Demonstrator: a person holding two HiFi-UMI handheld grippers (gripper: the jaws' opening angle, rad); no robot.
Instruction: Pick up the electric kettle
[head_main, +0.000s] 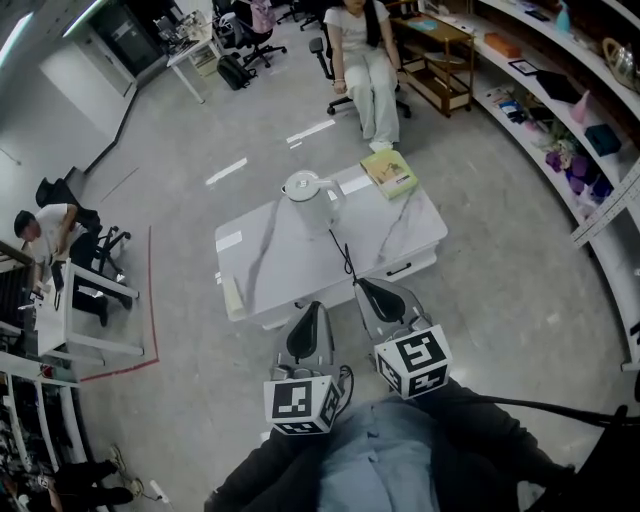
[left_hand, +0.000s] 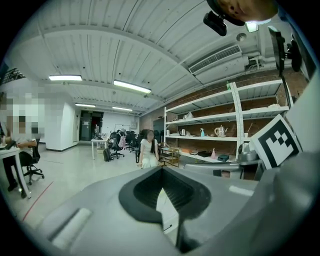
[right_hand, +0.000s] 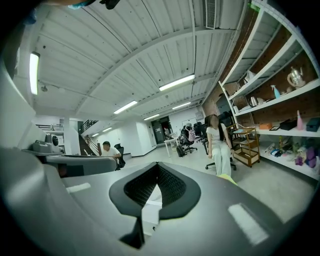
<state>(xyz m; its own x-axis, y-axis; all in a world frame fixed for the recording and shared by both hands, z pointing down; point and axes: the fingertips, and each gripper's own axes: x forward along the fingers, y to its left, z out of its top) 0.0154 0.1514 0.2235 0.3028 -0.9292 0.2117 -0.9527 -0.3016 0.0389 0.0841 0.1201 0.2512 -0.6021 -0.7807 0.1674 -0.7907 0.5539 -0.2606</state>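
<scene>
The electric kettle (head_main: 305, 197) is standing upright toward the far side of the white table (head_main: 265, 262). Its handle (head_main: 336, 204) is facing the book (head_main: 390, 173), and a black cord (head_main: 347, 262) is trailing toward the near edge. The kettle is looking rigid, smooth and likely slippery, and heavier if filled, so the handle is offering the surest hold. The left tool (head_main: 309, 318) and right tool (head_main: 368, 293) are hovering at the table's near edge, both clenched on nothing and well apart from the kettle.
</scene>
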